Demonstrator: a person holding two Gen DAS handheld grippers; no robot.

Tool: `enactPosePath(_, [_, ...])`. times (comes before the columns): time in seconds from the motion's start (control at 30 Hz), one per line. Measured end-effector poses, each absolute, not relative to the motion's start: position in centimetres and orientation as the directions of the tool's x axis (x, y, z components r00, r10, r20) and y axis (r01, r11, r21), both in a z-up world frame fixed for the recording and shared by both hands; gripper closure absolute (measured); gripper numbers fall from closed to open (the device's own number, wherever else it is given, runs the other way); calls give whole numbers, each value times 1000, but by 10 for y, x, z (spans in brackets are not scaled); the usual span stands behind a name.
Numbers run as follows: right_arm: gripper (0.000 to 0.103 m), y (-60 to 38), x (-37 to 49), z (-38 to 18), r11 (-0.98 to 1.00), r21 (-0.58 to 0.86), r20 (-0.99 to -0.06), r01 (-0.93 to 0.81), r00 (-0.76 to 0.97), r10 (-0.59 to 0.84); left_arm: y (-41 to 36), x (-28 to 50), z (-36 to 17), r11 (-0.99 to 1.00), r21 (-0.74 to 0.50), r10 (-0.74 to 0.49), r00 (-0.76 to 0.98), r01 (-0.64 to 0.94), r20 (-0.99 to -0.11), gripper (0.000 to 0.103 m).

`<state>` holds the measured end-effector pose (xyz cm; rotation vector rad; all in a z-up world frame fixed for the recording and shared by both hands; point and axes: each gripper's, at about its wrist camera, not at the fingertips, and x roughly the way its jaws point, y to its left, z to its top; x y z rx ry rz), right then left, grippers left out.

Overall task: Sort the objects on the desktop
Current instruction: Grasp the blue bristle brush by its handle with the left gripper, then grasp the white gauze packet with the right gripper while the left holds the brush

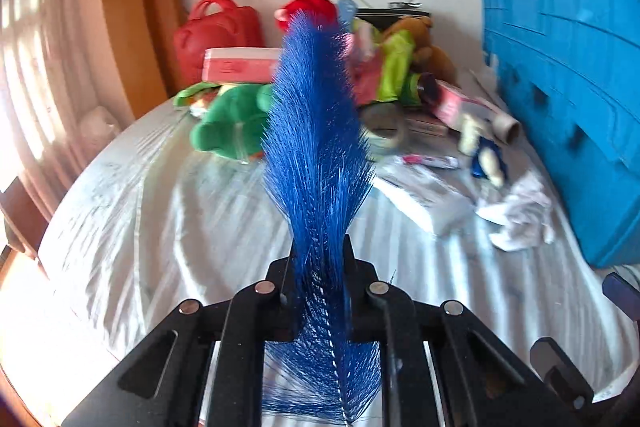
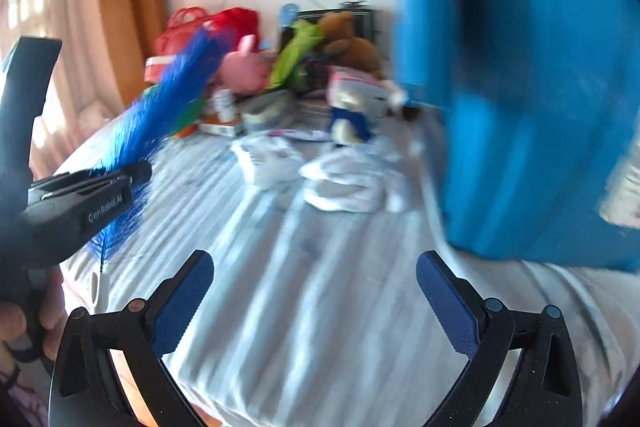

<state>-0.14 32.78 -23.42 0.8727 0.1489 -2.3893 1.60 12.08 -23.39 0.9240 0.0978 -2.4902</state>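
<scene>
Nearest in the left wrist view, the left claw (image 1: 320,267) is clamped on a blue feather duster (image 1: 316,131), its jaws pinching the plume low on the spine so that the bristles stand up and forward, clear of the cloth — a hold that looks meant for carrying it off, not for dusting. In the right wrist view the right claw (image 2: 316,291) hangs with its jaws spread wide and nothing between them, over a bare stretch of the white-covered desk (image 2: 280,267), probably free to take the next item. Just beyond lie crumpled white papers (image 1: 520,219) and a roll of tape (image 1: 386,133), then a green plush toy (image 1: 228,131) and a pink box (image 1: 240,67). At the far end, against the tiled wall, sit a red bag (image 1: 220,35) and a brown teddy bear (image 1: 428,43) — all unsorted. To the right a blue crate (image 1: 568,99) stands on the desk, seemingly where sorted things go.
</scene>
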Motion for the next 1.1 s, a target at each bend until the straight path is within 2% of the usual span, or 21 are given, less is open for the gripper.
enactPosePath(0.07, [1, 299, -9, -234, -792, 89, -629, 604, -583, -515, 101, 12, -239, -869, 103, -431, -641, 483, -635, 89])
enactPosePath(0.17, [14, 260, -27, -231, -770, 56, -637, 636, -571, -518, 77, 6, -245, -858, 85, -434, -627, 506, -647, 89])
enactPosePath(0.23, [16, 239, -44, -232, -759, 65, -650, 648, -550, -525, 63, -4, -249, -858, 79, -430, -624, 508, -653, 89])
enactPosePath(0.5, [15, 189, -117, -254, -773, 29, -733, 634, -512, -448, 40, -37, -256, -866, 83, -422, -634, 493, -648, 89])
enactPosePath(0.6, [7, 181, -134, -265, -780, 6, -768, 626, -497, -405, 36, -41, -254, -871, 73, -410, -637, 487, -653, 89])
enactPosePath(0.67, [6, 176, -141, -272, -776, -1, -789, 630, -477, -387, 33, -42, -253, -873, 69, -404, -637, 483, -656, 89])
enactPosePath(0.7, [9, 174, -143, -278, -771, 7, -803, 636, -456, -383, 32, -43, -252, -872, 68, -404, -635, 484, -658, 89])
enactPosePath(0.77, [39, 173, -139, -282, -774, -13, -803, 633, -468, -369, 32, -42, -251, -872, 63, -403, -637, 486, -657, 89])
enactPosePath(0.83, [51, 174, -133, -278, -775, -11, -799, 632, -472, -373, 33, -41, -249, -869, 71, -412, -635, 490, -654, 89])
enactPosePath(0.97, [55, 180, -110, -261, -761, 21, -774, 649, -470, -423, 32, -29, -234, -860, 71, -428, -639, 505, -639, 89])
enactPosePath(1.1, [56, 188, -80, -216, -730, 45, -708, 682, -494, -505, 29, -13, -203, -846, 55, -452, -658, 530, -603, 89])
